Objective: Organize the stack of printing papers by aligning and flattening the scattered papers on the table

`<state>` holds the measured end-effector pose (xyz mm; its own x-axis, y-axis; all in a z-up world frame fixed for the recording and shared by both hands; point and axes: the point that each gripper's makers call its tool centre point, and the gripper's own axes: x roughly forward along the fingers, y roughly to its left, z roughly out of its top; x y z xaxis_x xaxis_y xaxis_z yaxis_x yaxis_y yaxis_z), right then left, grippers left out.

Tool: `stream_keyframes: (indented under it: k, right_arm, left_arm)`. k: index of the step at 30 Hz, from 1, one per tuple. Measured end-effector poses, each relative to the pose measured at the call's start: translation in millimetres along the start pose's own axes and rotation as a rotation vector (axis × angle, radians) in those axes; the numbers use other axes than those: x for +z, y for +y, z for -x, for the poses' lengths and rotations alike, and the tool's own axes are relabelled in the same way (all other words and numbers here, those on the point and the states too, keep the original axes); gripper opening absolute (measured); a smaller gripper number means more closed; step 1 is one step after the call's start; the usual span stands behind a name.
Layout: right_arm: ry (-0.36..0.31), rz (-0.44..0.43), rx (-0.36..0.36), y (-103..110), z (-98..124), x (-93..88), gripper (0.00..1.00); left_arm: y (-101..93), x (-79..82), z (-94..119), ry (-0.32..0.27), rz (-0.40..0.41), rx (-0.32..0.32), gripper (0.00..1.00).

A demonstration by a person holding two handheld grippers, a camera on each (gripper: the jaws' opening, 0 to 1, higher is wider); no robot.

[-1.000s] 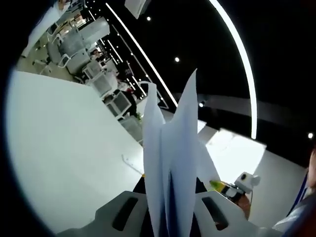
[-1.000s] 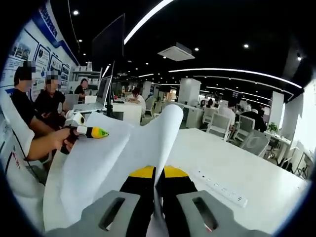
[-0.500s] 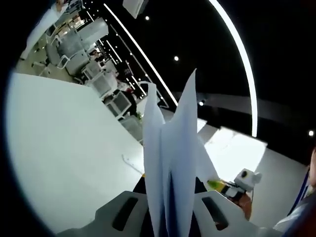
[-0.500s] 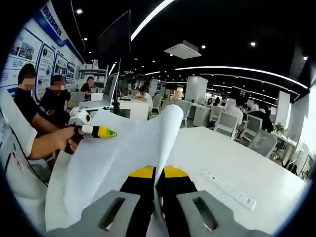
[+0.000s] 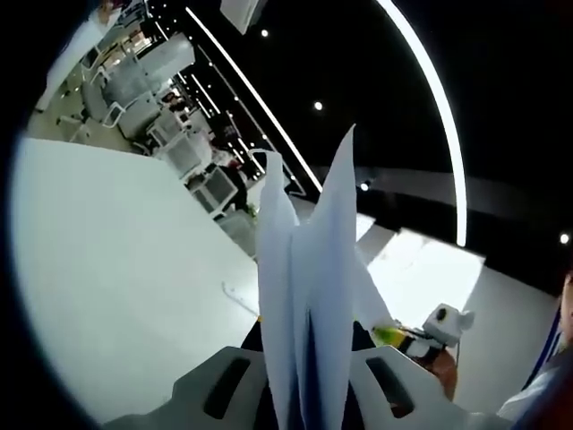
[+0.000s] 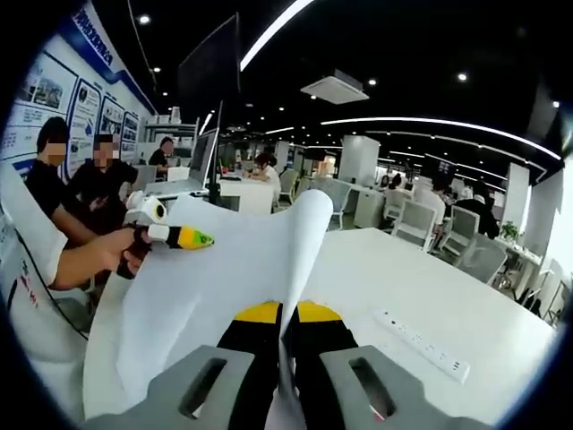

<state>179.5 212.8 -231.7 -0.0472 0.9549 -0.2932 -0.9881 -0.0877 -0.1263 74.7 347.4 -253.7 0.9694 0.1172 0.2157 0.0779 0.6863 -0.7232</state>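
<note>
The white printing papers stand on edge between my left gripper's jaws, several sheets fanning upward, held off the white table. My left gripper is shut on them. In the right gripper view the same papers curl up and to the left from my right gripper, which is shut on their edge. My left gripper, with a yellow-green tip and held by a hand, grips the papers' far left side. My right gripper appears low at the right in the left gripper view.
A white power strip lies on the table to the right of the papers. Desks, chairs and seated people fill the office behind. A monitor stands on a far desk.
Both views have shifted only slightly. The papers stay gripped at both ends and are held in much the same pose.
</note>
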Motion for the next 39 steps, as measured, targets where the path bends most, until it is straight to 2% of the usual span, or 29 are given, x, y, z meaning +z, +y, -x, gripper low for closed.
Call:
stream_keyframes:
  k: [4,8,13,16,21,24,27,32,35,39]
  right_arm:
    - [0.004,-0.001,0.005,0,-2,-1.3,0.0]
    - [0.01,-0.003,0.006,0,-3,-2.8,0.0]
    - [0.011,-0.004,0.005,-1,-3,-3.4,0.0]
    - [0.017,-0.01,0.0,-3,-4,-5.5,0.0]
    - [0.019,-0.013,-0.002,-4,-4,-6.6,0.0]
    - [0.021,-0.015,-0.002,-5,-5,-7.3,0.0]
    - [0.028,-0.017,0.001,-5,-7,-9.6,0.0]
    - [0.031,-0.024,0.005,-6,-9,-11.4,0.0]
    - [0.033,-0.026,0.002,-7,-9,-12.0,0.0]
    - [0.033,-0.025,0.001,-6,-10,-11.9,0.0]
  left_arm:
    - [2.7,-2.0,-3,0.012,-0.059,0.013,0.06]
    - [7.4,-5.1,-6,0.045,-0.195,0.04,0.06]
    - [3.7,-7.6,-7,0.059,-0.25,0.036,0.06]
    - [5.1,-9.5,-8,0.106,-0.411,0.05,0.06]
    - [10.9,-7.0,-7,0.117,-0.45,0.06,0.06]
    - [19.4,-8.0,-6,0.148,-0.539,0.091,0.07]
    - [21.6,-9.0,-7,0.155,-0.515,0.087,0.07]
    - [23.3,-10.8,-7,0.164,-0.531,0.091,0.07]
    - [24.0,-12.8,-7,0.178,-0.576,0.099,0.07]
    - [21.6,-13.1,-7,0.18,-0.572,0.091,0.07]
